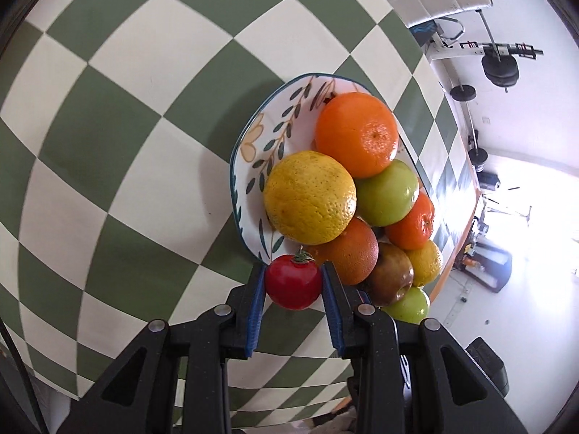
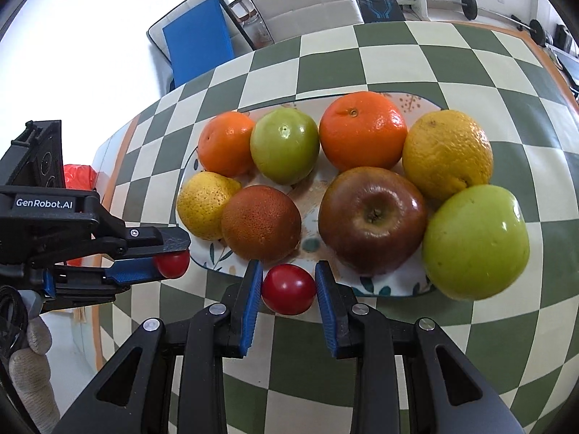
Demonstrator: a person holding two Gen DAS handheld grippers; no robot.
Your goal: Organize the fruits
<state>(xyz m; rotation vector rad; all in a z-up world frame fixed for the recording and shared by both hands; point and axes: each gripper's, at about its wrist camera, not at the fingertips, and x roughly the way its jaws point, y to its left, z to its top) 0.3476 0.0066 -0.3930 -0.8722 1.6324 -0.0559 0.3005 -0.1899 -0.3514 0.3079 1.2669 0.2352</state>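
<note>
**Two small red fruits, one in each gripper, at the edge of a full plate**

The left gripper (image 1: 293,282) has its blue-padded fingers (image 1: 255,311) pressed against a small round red tomato with a green stem (image 1: 293,282), holding it just beside the rim of the oval floral-painted ceramic plate (image 1: 253,152). The right gripper (image 2: 288,289) likewise clamps a small smooth red fruit (image 2: 288,289) (no stem shows from this side) at the plate's near edge, above the green-and-cream checked tablecloth (image 2: 325,61). On the plate lie a large orange (image 2: 363,130), a speckled yellow citrus (image 2: 447,154), a brown-red apple (image 2: 372,218), and a shiny green apple (image 2: 475,240), packed close and touching. From the right wrist view, the left gripper (image 2: 173,253) shows at the plate's left end.
</note>
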